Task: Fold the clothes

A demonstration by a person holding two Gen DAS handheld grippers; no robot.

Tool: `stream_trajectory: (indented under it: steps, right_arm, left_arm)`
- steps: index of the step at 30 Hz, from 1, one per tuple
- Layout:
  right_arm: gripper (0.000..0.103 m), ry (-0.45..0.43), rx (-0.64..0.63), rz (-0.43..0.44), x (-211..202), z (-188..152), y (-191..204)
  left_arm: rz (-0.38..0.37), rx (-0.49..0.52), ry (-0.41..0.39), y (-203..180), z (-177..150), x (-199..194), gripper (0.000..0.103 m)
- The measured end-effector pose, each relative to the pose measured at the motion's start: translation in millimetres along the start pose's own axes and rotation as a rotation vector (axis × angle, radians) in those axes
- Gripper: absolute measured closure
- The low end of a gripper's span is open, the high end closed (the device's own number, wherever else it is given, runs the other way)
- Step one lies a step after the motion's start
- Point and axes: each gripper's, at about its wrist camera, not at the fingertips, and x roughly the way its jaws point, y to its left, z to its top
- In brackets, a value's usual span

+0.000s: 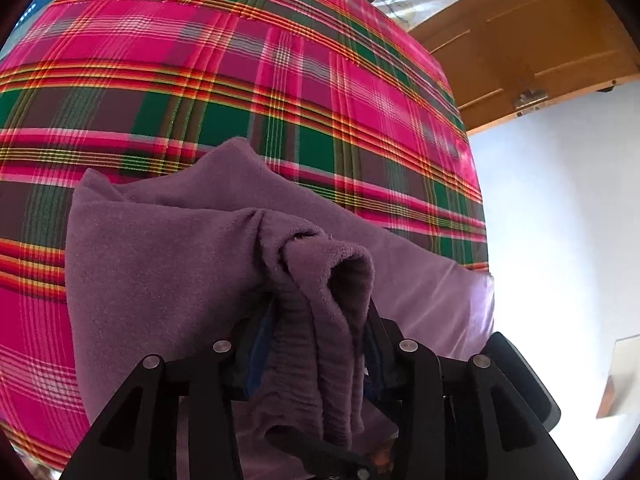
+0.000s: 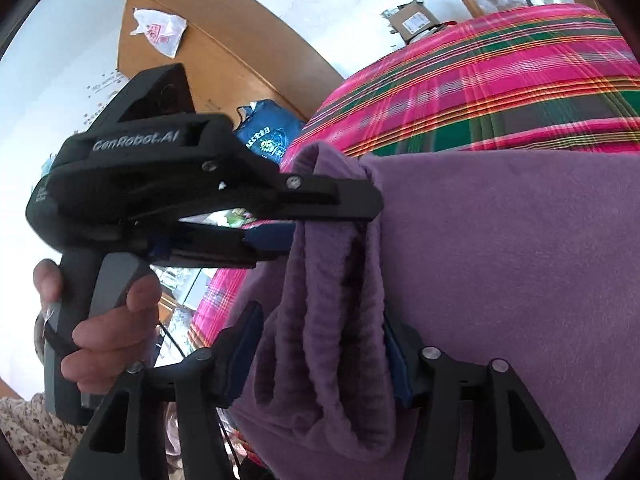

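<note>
Left gripper [image 1: 320, 320] clamped on a bunched edge of the purple garment [image 1: 160, 260], fingertips buried in cloth. Right gripper [image 2: 320, 344] likewise pinching a thick fold, pads half hidden. Garment draped over the plaid bedspread [image 1: 240, 80].

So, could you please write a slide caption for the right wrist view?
Both grippers, right and left, pinch bunched purple cloth above a plaid bedcover.
</note>
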Motion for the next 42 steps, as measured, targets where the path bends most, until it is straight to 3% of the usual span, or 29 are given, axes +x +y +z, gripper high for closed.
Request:
stream_trajectory:
  steps: [4,8,9,13,19,22,25,42]
  right_arm:
    - [0.056,0.01,-0.013,-0.059,3.6,1.1,3.4]
    - [0.078,0.011,-0.028,-0.085,1.0,-1.3,7.1]
    - [0.08,0.008,-0.031,-0.089,0.2,-1.7,7.7]
    - [0.082,-0.003,-0.038,-0.101,-3.4,-3.5,9.7]
    - [0.083,-0.037,-0.001,-0.048,-16.1,-4.8,17.3]
    - [0.083,-0.057,-0.001,-0.037,-25.6,-3.4,23.9]
    - [0.083,-0.077,0.0,-0.025,-35.2,-1.9,30.5]
    - [0.083,-0.152,0.082,-0.061,-69.3,-9.0,9.7]
  left_arm:
    - [-0.029,0.003,0.008,0.6,-2.2,-4.1,0.061]
    - [-0.089,-0.022,-0.026,9.0,-9.3,-21.8,0.061]
    - [-0.099,-0.025,-0.041,11.4,-11.1,-26.7,0.061]
    - [-0.131,-0.071,-0.109,30.9,-17.4,-49.8,0.06]
    - [-0.148,-0.162,-0.197,64.6,-24.9,-76.8,0.059]
    - [-0.121,-0.198,-0.236,75.7,-28.7,-82.1,0.059]
    - [-0.025,-0.191,-0.297,76.6,-33.5,-87.5,0.059]
    - [-0.012,-0.192,-0.238,71.6,-36.7,-59.2,0.059]
